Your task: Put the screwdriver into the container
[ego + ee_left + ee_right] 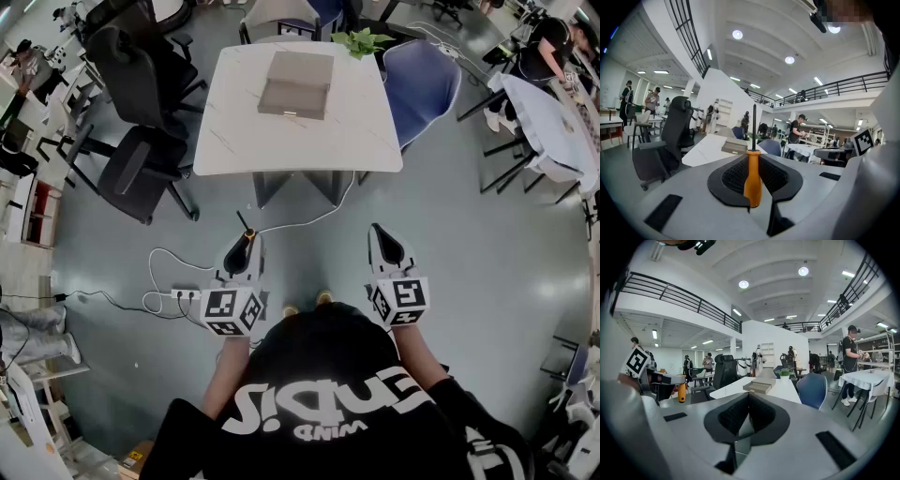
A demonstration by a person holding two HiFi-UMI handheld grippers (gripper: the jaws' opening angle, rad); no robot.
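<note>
My left gripper (246,246) is shut on an orange-handled screwdriver (753,180), whose black shaft points up and forward beyond the jaws. In the head view its tip (241,221) juts out towards the table. The container (296,84), a flat grey box, lies on the white table (234,141) some way ahead of both grippers; it also shows as the grey box (735,146) and the grey box (761,386). My right gripper (380,234) is shut with nothing in its jaws. Both grippers hang over the floor, short of the table.
Black office chairs (141,173) stand left of the table and a blue chair (420,80) at its right. A potted plant (361,40) sits on the table's far edge. A power strip and cable (183,293) lie on the floor at left. A cloth-covered table (553,117) stands far right.
</note>
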